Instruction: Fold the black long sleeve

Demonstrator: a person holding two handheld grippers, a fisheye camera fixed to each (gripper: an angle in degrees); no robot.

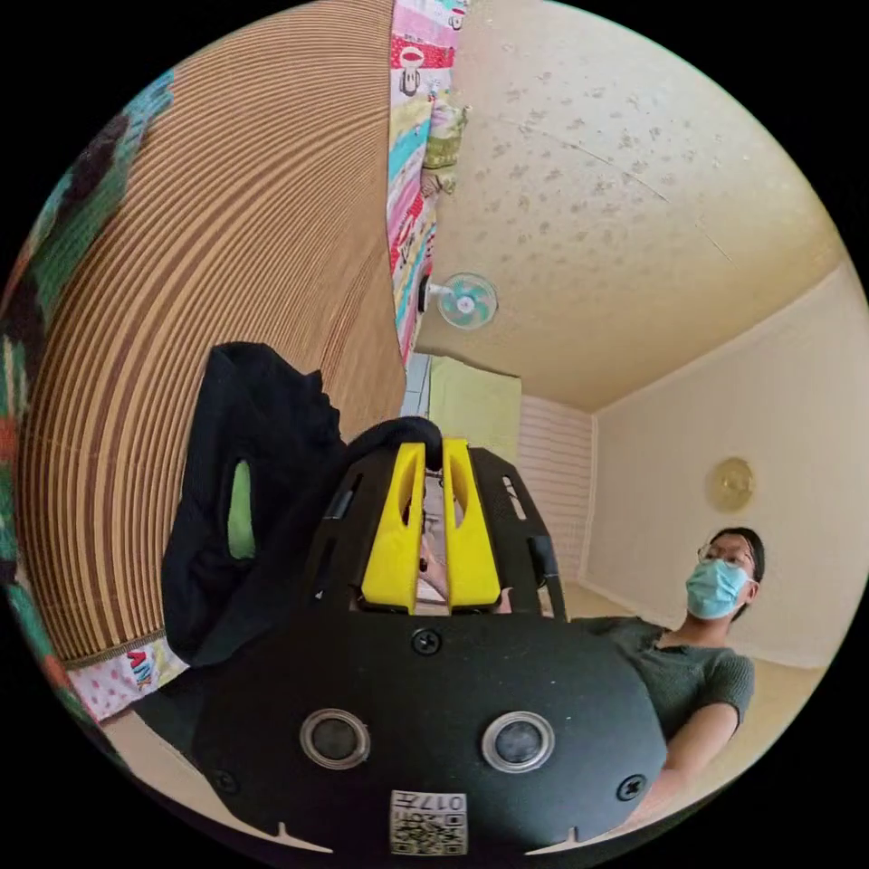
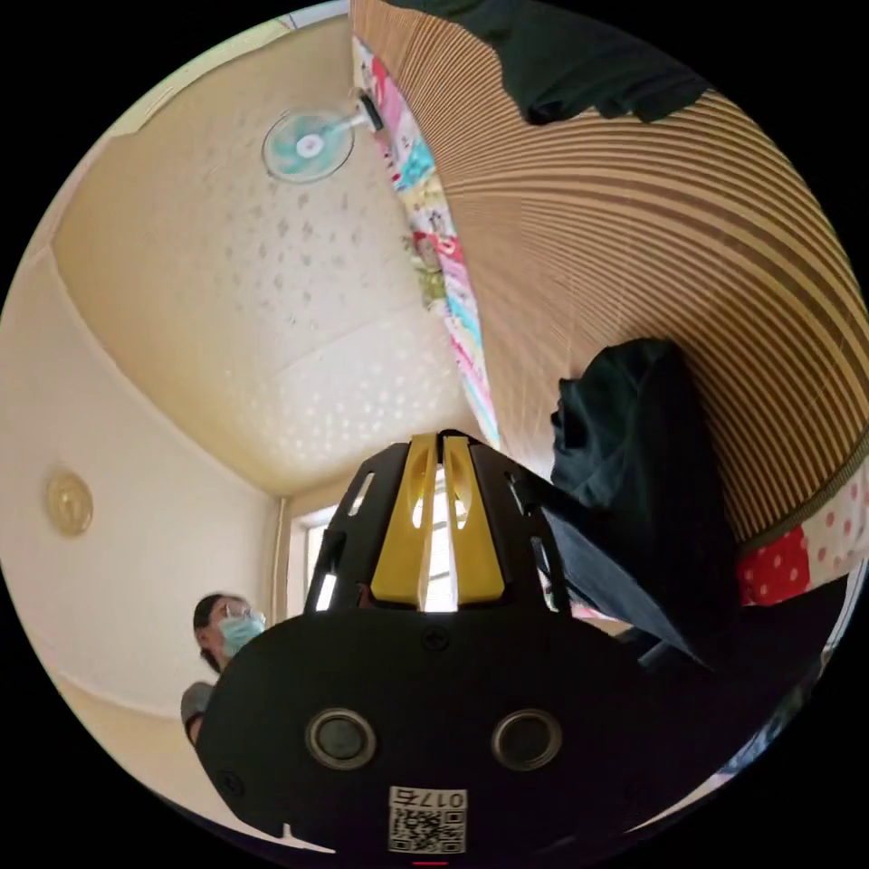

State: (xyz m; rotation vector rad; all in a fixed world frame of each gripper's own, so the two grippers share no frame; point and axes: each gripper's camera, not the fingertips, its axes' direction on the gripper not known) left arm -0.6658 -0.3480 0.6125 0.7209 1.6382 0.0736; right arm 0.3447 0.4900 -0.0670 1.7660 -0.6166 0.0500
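The black long sleeve (image 1: 262, 453) hangs bunched to the left of my left gripper (image 1: 434, 450), with a green patch showing in a fold. A black edge of it curls over the yellow jaw tips, and the left gripper is shut on that edge. In the right gripper view the same black garment (image 2: 634, 471) hangs in a clump to the right of my right gripper (image 2: 441, 442). A taut dark sheet of it runs past the gripper's right side. The right jaws stand shut tip to tip, and no cloth shows between them. More black cloth (image 2: 579, 54) lies at the top of that view.
A brown striped mat (image 1: 226, 226) (image 2: 679, 226) with a colourful patterned border (image 1: 412, 181) lies behind the garment. A person (image 1: 697, 652) (image 2: 222, 634) is close by, under a ceiling with a wall fan (image 1: 467, 300) (image 2: 308, 145).
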